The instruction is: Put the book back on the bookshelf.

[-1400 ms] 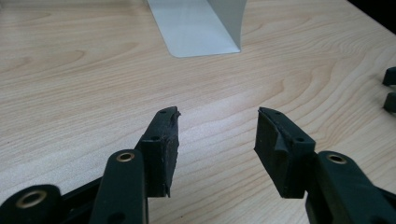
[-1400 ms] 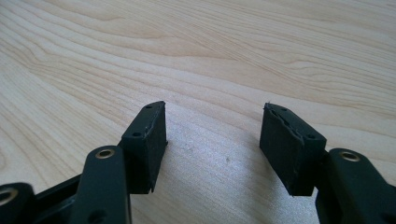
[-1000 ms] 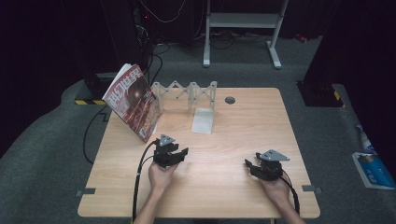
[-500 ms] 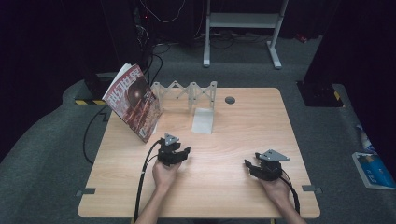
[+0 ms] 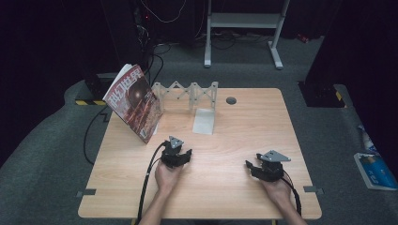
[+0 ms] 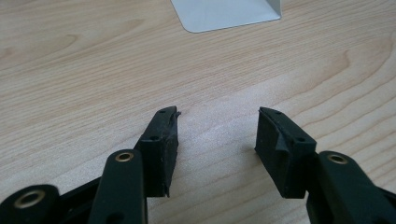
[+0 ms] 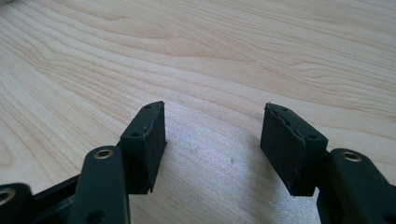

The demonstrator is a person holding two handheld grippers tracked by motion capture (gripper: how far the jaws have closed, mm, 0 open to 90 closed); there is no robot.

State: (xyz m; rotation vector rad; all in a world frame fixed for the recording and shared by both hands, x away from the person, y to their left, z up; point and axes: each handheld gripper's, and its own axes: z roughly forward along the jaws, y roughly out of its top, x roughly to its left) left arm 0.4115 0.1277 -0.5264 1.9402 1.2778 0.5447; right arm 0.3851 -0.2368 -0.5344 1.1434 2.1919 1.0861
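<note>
Two black grippers are seen, the left gripper (image 5: 177,157) and the right gripper (image 5: 265,169), each topped by a grey three-cornered plate. A black cable (image 5: 146,185) is trailed from the left one, another from the right. The jaws are made of black blocks with worn, ragged pad edges, small screw holes and brass-ringed pivots on the arms. No sleeves are worn on the forearms.

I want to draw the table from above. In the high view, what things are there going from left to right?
Magazine → left gripper → white folding rack → white bookend plate → dark round hole in the table → right gripper.
</note>
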